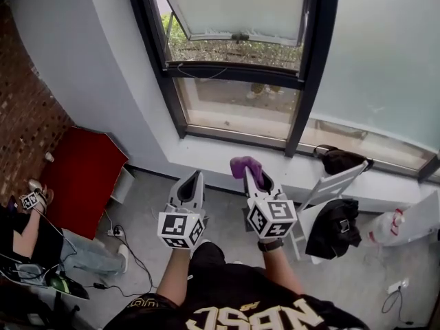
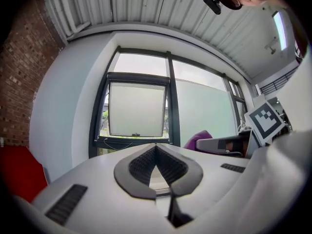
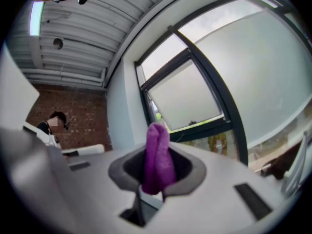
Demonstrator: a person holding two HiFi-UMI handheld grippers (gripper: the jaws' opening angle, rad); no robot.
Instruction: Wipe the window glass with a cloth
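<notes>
A purple cloth [image 1: 245,165] sticks out of my right gripper [image 1: 251,172], whose jaws are shut on it; in the right gripper view the cloth [image 3: 158,159] stands folded between the pads. My left gripper [image 1: 194,179] is shut with nothing in it, its pads [image 2: 146,165] meeting at the tips. Both grippers are held side by side below the window [image 1: 237,105], pointing at it from some way off. The window has dark frames, a tilted-open upper sash [image 2: 136,109] and a large fixed pane [image 1: 385,53] on the right.
A white chair [image 1: 330,188] with dark bags [image 1: 334,227] stands at the right below the sill. A red panel [image 1: 82,177] lies at the left by a brick wall [image 1: 24,108]. A seated person's legs [image 1: 82,253] and cables are on the floor lower left.
</notes>
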